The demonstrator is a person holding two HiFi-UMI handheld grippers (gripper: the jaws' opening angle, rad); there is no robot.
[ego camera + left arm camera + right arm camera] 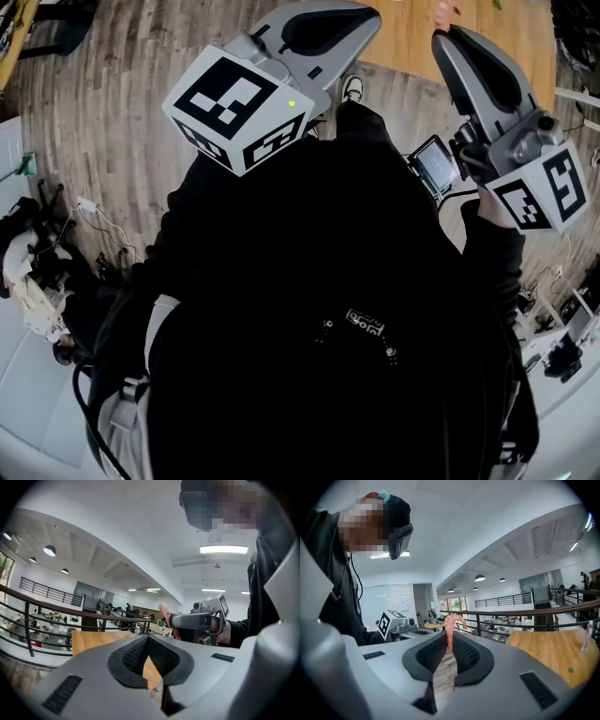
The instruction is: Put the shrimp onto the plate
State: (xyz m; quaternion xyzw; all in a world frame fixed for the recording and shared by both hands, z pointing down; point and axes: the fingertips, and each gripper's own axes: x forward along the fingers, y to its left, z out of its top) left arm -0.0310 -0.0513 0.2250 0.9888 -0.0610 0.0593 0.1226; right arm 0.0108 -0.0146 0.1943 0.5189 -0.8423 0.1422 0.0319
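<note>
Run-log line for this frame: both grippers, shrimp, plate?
right gripper: shut on shrimp | left gripper: shut, empty | plate: not in view | stage: shrimp held aloft, not yet placed

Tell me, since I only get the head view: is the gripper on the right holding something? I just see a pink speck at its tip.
Observer: Yes. The right gripper view shows the right gripper shut on a pink shrimp, whose curled end sticks out above the pads.
Visitor: And the other one?
Observer: In its own view the left gripper has its tips together, with nothing between them.
Visitor: Anything on that wooden table ahead?
Observer: The right gripper view shows what looks like a small clear bottle standing on the wooden table.
</note>
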